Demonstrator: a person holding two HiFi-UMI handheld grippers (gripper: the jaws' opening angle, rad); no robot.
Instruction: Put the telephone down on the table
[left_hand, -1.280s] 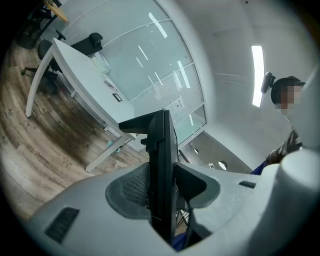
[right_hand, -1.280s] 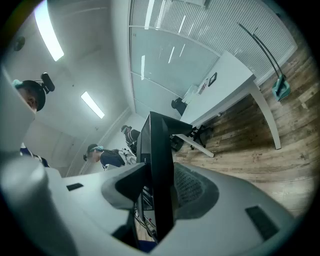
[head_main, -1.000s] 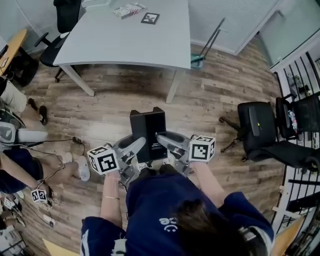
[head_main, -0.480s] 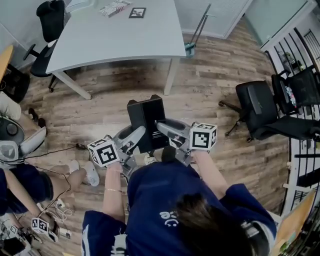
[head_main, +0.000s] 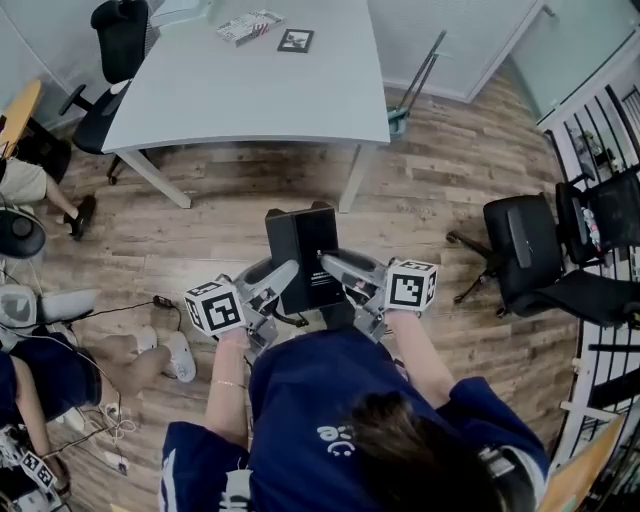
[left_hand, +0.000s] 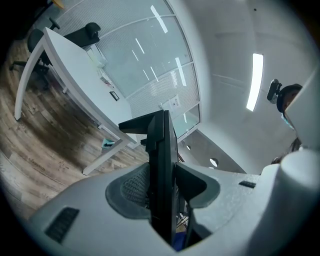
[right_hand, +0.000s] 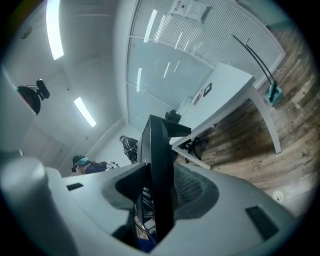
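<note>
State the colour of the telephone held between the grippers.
Black; the telephone shows best in the head view.

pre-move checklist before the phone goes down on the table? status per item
1. Left gripper grip on telephone: ok, jaws clamped on one edge.
2. Right gripper grip: ok, jaws clamped on the opposite edge.
3. Telephone above the table: not ok, it hangs over the floor, short of the near edge.
4. Landing spot: ok, near half bare; booklet and marker card lie at the far edge.
5. Trailing cord: cannot tell.
</note>
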